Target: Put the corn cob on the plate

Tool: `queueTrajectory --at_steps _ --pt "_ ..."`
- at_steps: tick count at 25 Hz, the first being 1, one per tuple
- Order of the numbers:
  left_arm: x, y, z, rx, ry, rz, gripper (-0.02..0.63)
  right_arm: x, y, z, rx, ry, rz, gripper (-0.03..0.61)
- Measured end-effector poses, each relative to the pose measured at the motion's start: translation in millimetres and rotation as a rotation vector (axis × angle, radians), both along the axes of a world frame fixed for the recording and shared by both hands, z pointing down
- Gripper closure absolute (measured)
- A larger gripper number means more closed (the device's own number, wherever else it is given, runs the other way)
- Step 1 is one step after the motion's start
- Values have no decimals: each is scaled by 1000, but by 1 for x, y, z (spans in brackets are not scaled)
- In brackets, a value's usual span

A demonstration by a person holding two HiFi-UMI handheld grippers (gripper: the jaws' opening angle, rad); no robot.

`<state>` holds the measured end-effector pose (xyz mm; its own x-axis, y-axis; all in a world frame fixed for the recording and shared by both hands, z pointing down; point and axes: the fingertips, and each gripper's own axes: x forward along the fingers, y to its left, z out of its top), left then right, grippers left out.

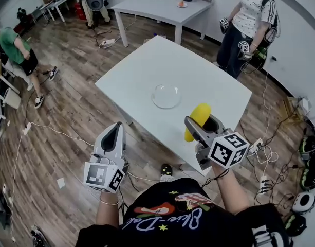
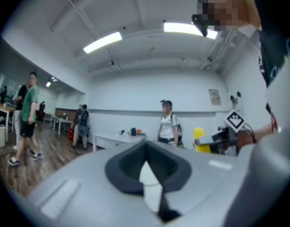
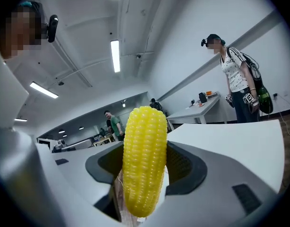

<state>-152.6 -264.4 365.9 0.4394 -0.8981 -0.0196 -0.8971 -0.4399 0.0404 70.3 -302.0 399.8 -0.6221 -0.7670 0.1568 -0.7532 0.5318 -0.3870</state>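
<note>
Nearest, the left hand-held gripper (image 1: pixel 115 128) hangs over the floor with jaws pressed together on nothing, while the right hand-held gripper (image 1: pixel 194 128) pinches the yellow corn cob (image 1: pixel 200 113) over the white worktop's (image 1: pixel 147 66) near edge, short of the clear plate (image 1: pixel 153 99) farther in.

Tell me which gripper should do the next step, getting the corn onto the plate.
Right. The right gripper holds the corn cob in its jaws, close to the plate; the left gripper is shut, empty and farther away.

yellow corn cob (image 1: pixel 198 118), clear plate (image 1: pixel 166 95), white table (image 1: pixel 147 68)
</note>
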Motion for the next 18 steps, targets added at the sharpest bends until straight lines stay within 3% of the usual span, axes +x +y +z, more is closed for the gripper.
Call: queueTrajectory --at_steps 4,8,13,18 --pt "5 -52 -7 19 16 26 617 -12 -55 25 -56 104 -26 312" --pt "8 -96 4 -19 -13 80 617 -29 -114 53 -98 263 -80 311" --pt "-1 -142 10 -63 -2 120 617 -44 -167 97 -260 367 -123 313" --pt "-13 -170 19 -58 -71 126 617 -70 -208 131 -357 506 -218 313"
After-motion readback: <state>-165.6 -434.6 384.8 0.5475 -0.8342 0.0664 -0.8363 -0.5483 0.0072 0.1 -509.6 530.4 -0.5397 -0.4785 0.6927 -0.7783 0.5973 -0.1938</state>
